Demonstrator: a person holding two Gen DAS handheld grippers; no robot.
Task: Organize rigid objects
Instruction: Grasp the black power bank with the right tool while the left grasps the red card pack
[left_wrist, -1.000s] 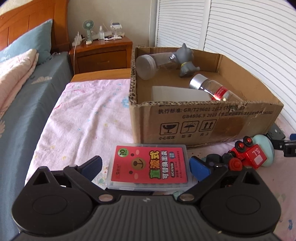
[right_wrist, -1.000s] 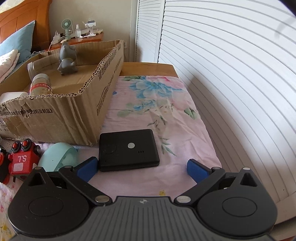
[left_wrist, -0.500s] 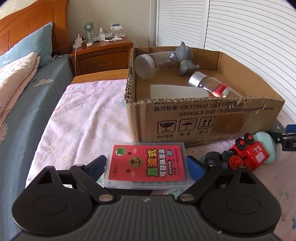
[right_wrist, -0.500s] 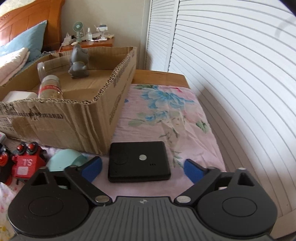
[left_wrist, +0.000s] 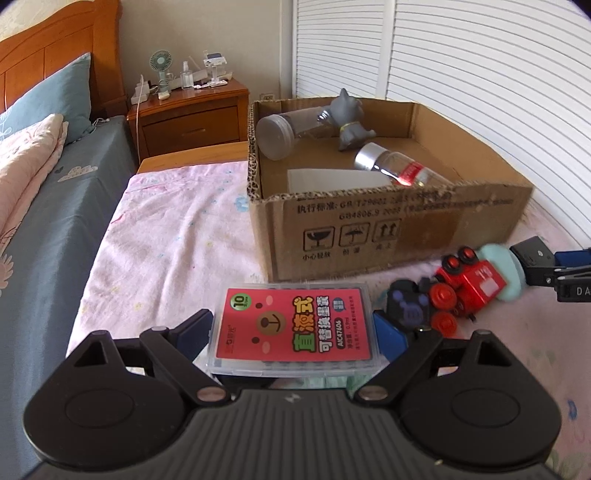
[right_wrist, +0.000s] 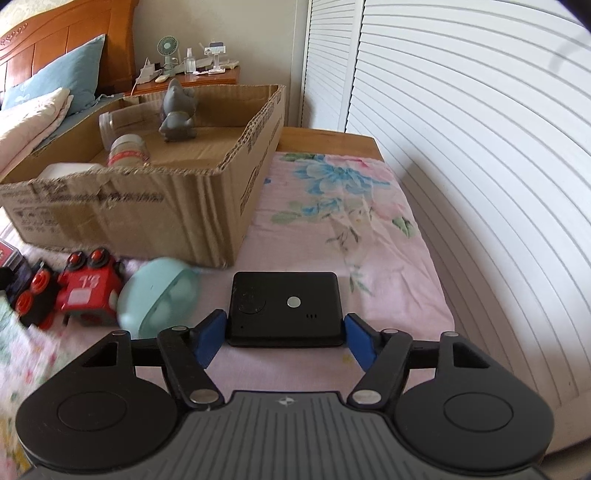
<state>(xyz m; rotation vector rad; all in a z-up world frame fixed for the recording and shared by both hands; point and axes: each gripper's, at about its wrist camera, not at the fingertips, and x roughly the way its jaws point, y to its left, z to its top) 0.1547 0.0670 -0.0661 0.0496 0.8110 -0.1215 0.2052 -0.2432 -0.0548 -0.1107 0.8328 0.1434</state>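
Observation:
My left gripper (left_wrist: 293, 334) is shut on a clear plastic case with a red label (left_wrist: 295, 328) and holds it just above the pink sheet. My right gripper (right_wrist: 284, 338) has its blue pads closed against the sides of a flat black device (right_wrist: 284, 308) that lies on the sheet. An open cardboard box (left_wrist: 388, 225) stands behind; it also shows in the right wrist view (right_wrist: 147, 210). It holds a grey animal figure (left_wrist: 349, 123), two clear jars (left_wrist: 280, 131) (left_wrist: 395, 168) and a white object (left_wrist: 332, 181).
A red and black toy train (left_wrist: 447, 291) and a mint green round object (right_wrist: 159, 295) lie in front of the box between the grippers. A bed with blue bedding (left_wrist: 55, 206) lies left, a wooden nightstand (left_wrist: 192, 114) behind, white louvred doors (right_wrist: 461, 129) right.
My left gripper closed on the red-label case and lifted it slightly. My right gripper moved forward around the black device and closed on its sides.

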